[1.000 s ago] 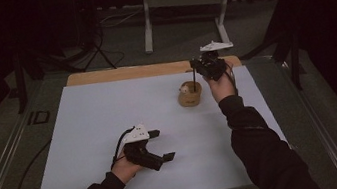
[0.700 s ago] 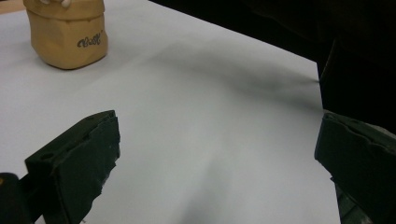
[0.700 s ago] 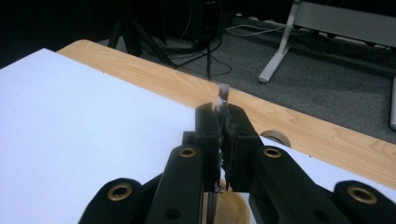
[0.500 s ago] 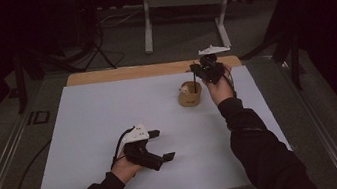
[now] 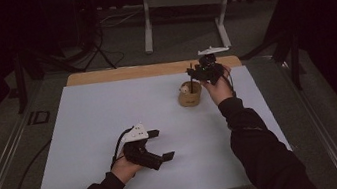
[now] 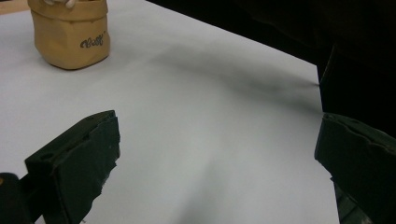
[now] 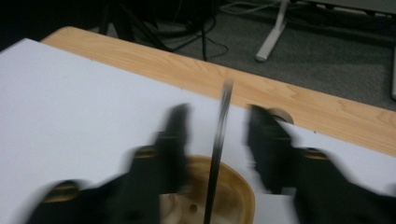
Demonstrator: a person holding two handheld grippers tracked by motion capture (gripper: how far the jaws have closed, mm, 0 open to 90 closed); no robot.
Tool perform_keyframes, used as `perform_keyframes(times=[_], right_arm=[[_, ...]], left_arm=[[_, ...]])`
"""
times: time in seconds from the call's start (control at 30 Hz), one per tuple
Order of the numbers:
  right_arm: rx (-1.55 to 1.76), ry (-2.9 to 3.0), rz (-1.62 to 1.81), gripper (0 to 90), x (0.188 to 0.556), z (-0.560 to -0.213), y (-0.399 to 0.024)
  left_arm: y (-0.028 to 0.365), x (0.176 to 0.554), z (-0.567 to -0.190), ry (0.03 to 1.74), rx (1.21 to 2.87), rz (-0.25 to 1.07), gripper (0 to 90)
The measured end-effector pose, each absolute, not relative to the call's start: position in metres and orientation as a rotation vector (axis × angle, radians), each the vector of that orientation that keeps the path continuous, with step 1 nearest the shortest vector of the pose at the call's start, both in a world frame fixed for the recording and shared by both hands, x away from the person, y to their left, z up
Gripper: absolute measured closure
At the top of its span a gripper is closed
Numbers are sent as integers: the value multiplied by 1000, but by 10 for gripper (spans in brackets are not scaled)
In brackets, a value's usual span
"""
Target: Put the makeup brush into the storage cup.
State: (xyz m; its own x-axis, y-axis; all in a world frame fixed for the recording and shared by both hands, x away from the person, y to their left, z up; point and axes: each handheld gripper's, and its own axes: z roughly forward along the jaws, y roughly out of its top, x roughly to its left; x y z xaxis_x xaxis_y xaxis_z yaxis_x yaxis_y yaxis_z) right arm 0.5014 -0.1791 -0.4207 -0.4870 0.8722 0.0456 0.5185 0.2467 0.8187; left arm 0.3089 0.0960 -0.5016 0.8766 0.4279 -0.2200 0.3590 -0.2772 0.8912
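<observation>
My right gripper (image 5: 193, 76) hangs just above a small tan pouch (image 5: 189, 94) at the far right of the white surface (image 5: 108, 113). The pouch is squat and soft-sided, its rim rolled over, with dark script lettering on its side (image 6: 93, 42). A thin dark rod (image 7: 218, 154) stands upright in it, between my right jaws, which have just been opening and don't touch it. My left gripper (image 5: 161, 146) rests near the front edge, jaws spread wide with nothing between them.

A dark cursive word, not clearly legible, marks the tan pouch (image 6: 70, 35).
</observation>
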Motion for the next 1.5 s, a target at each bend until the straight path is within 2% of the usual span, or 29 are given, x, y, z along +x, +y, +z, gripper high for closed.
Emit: perform_keyframes(times=[0.1,0.23,1.5], right_arm=[[1289,2103,1117,262,501,-419,-179],[1250,2115,1060,105,498,-418,-176],[1144,2317,1153,89,468,-404,-193]], left_arm=[[96,309,-501,585,1892,74,2],[96,309,-501,588,1895,71,2],[108,311,-487,611,1903,74,1]])
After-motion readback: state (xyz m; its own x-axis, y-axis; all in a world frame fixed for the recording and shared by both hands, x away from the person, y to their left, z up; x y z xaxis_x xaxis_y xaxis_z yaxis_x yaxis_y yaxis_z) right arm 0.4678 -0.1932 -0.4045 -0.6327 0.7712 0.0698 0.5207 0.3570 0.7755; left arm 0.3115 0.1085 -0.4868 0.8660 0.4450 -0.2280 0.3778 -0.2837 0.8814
